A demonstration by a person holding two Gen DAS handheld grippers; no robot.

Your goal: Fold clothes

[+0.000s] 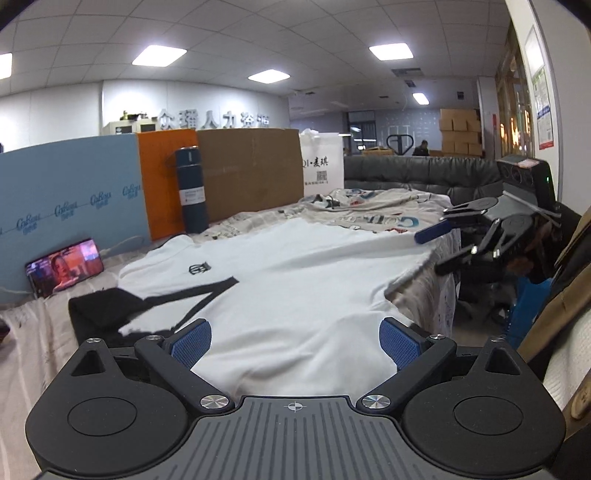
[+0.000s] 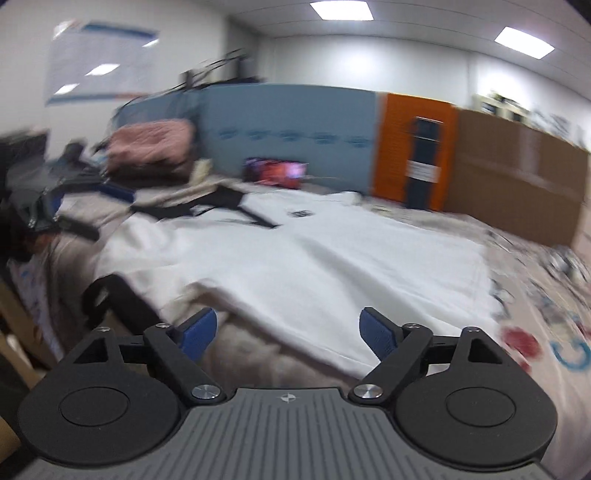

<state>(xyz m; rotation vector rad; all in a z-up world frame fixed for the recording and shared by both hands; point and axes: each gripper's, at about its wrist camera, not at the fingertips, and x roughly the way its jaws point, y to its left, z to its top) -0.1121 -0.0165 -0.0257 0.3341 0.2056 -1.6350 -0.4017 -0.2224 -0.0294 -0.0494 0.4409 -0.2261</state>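
The room is a large office space with a tiled ceiling point(image 1: 229, 33) set with lit square panels, and stacked cardboard boxes point(image 1: 460, 133) far off by the windows. A dark grey sofa point(image 1: 417, 173) stands behind the work surface. The counter is covered by a printed cloth point(image 1: 373, 210) with blue and red lettering, which hangs over the near edge. Along its back stand a pale blue foam board point(image 1: 70, 188), an orange board point(image 1: 164, 177) and a brown cardboard sheet point(image 1: 251, 170), with a white paper bag point(image 1: 323, 162) beside the sheet.

The white T-shirt point(image 1: 295, 273) lies spread over most of the cloth, black trim at the collar, a small dark logo on the chest, and a black sleeve point(image 1: 99, 310) at its left end. A dark blue flask point(image 1: 190, 188) stands upright against the orange board, and a phone point(image 1: 64, 266) with a lit screen leans on the blue board.

The left gripper point(image 1: 295, 341) hovers low over the shirt's near part, blue pads spread wide, with white fabric visible between them but not pinched. The right gripper point(image 2: 288, 332), in a motion-blurred view, also has its fingers wide apart over the shirt's hem, holding nothing.
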